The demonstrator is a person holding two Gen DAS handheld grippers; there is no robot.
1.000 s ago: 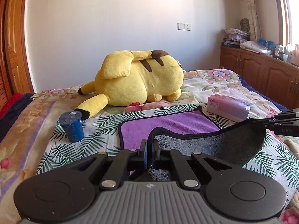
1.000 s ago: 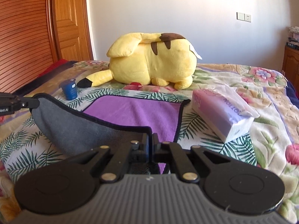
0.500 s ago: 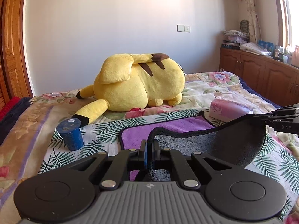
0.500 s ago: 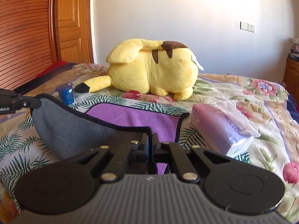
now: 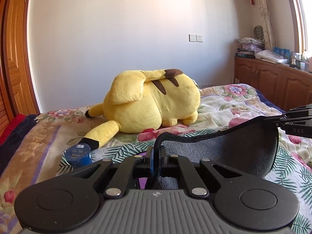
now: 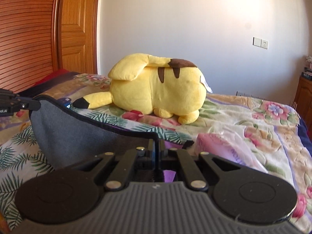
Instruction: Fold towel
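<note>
Change: both grippers have carried the towel's near edge higher and farther forward than 1 second ago; less purple face shows, and the tissue pack is now mostly hidden in the left wrist view.
Left gripper (image 5: 155, 157): jaws pressed together on 1 corner of the towel's black-trimmed edge.
Right gripper (image 6: 156, 152): jaws clamped on the other near corner.
Towel (image 5: 224, 154): 1, grey underside facing the cameras, hanging in a slack curve between the 2 grippers above the bed; a purple sliver shows under each gripper.
Plush toy (image 5: 152, 107): 1, yellow, lying on the bed at 12 o'clock beyond the towel.
Blue can (image 5: 78, 156): 1, at 10 o'clock in the left wrist view.
Tissue pack (image 6: 224, 148): 1, pink, at 2 o'clock in the right wrist view.
Bed (image 6: 263, 120): 1, floral cover.
</note>
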